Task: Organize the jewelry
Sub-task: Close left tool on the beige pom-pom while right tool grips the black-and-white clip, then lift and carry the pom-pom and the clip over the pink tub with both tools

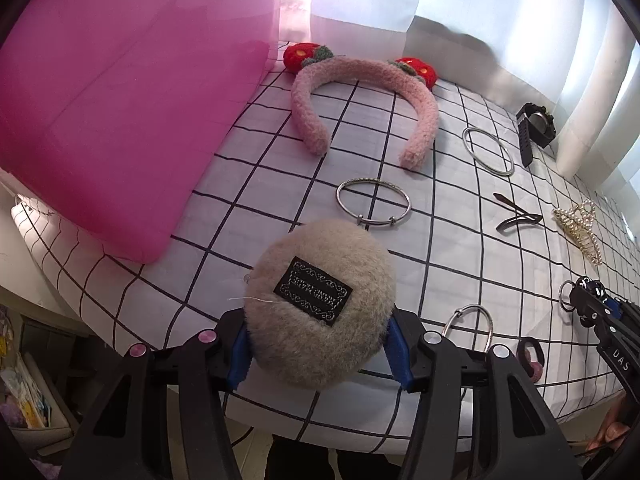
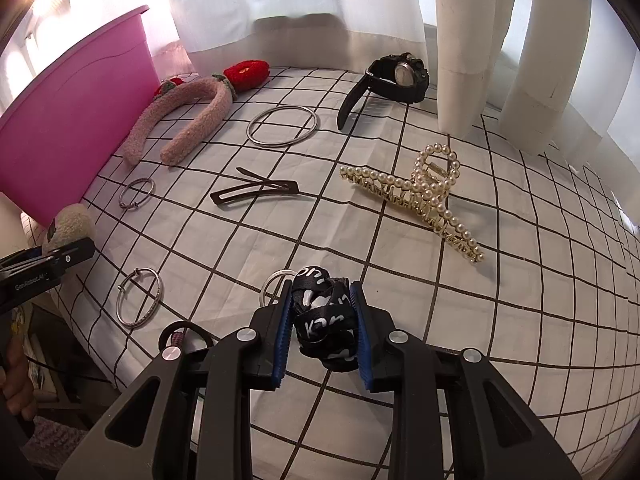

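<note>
My left gripper (image 1: 320, 344) is shut on a round fluffy beige hair tie (image 1: 320, 280) with a black label; its blue pads press into both sides. My right gripper (image 2: 320, 300) is shut on a bunched black ribbon with white lettering (image 2: 324, 328), which has a metal ring (image 2: 274, 284) attached. Both are just above the checked cloth (image 2: 440, 300). A pink bin (image 1: 120, 100) stands at the left, close beyond the fluffy tie. The left gripper's finger (image 2: 60, 260) also shows at the left edge of the right wrist view.
On the cloth lie a pink headband with red strawberries (image 1: 360, 80), two silver bangles (image 1: 374, 204) (image 1: 488, 152), a black watch (image 2: 396, 76), crossed dark hair clips (image 2: 256, 190), a pearl claw clip (image 2: 424, 196) and an open bangle (image 2: 140, 298). White curtains hang behind.
</note>
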A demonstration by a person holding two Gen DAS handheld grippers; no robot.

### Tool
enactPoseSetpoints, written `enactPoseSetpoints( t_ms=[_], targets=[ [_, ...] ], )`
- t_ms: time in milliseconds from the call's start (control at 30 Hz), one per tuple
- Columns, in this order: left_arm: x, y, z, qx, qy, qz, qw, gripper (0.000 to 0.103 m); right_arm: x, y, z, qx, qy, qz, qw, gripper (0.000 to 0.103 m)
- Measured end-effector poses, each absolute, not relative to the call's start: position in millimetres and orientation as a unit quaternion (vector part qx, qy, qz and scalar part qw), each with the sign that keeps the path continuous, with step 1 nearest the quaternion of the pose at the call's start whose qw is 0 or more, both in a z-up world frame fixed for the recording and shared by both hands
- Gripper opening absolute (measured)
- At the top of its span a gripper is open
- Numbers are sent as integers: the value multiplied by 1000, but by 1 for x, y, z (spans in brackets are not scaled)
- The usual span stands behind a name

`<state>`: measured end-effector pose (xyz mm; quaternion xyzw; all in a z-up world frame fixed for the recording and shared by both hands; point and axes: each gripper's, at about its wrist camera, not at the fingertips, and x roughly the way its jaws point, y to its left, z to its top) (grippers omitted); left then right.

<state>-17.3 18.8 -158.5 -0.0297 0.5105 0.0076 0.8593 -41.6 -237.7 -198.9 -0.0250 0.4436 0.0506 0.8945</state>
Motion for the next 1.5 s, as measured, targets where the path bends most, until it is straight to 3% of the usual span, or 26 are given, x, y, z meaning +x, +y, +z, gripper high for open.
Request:
enactPoseSetpoints(
  t_ms=[600, 900, 1200, 1500],
  targets=[
    [-24, 6, -9, -37, 387, -47, 920, 53, -42, -216, -50, -25, 324, 93, 941, 27],
    [-21, 76, 69, -56, 312, 30, 948, 53, -10, -138, 21, -50, 254, 198, 946, 27],
    [7, 179, 62, -86, 352, 136, 922, 53, 55, -13, 47, -88, 257, 311, 911, 27],
    [35, 226, 19, -108, 408, 163, 892, 53, 119, 84, 23, -129, 342, 352, 862, 27]
  ],
)
